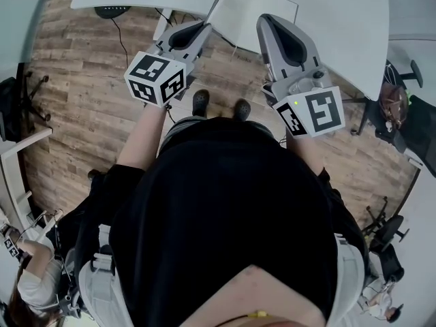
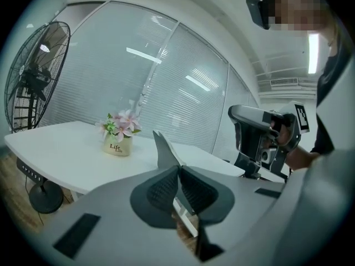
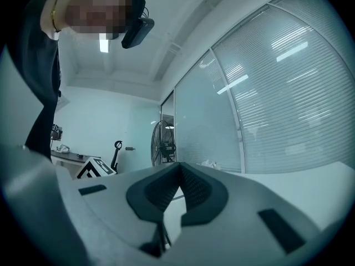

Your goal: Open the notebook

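Noted left gripper [image 2: 178, 169] clenched, pads meeting at the tips, nothing pinched between. Found right gripper [image 3: 180, 166] likewise clenched and empty. Saw both held at the near edge of the white table [image 1: 340, 26]. Located notebook [image 1: 253, 4] lying on that table, just beside the left tips and partly behind the right gripper from the head view: pale, rectangular. Observed grey sheet [image 2: 162, 148] upright just behind left tips; could not tell whether touching.
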Tool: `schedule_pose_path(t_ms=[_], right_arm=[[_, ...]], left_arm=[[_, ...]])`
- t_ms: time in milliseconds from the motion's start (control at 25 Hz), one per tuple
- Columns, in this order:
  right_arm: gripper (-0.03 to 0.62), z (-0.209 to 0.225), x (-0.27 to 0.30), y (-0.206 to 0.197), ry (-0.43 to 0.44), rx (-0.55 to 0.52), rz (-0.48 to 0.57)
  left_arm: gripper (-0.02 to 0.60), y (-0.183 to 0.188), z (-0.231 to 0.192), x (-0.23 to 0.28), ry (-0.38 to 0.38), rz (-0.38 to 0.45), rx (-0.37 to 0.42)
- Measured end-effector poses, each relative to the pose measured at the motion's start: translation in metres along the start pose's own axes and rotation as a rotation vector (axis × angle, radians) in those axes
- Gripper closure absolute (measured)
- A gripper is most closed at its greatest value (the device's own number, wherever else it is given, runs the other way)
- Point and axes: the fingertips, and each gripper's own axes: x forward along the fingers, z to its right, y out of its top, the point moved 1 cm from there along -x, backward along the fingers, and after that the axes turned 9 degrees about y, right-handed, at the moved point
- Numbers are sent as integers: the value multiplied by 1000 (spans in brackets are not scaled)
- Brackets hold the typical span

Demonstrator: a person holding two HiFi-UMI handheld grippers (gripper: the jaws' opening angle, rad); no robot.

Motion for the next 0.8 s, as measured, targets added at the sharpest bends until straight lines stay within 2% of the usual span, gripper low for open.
schedule_pose_path(t_ms=[800], right_arm=[[589, -17, 22, -19, -97, 22, -28]], left_arm=[[548, -26, -46, -4, -41, -86, -27]])
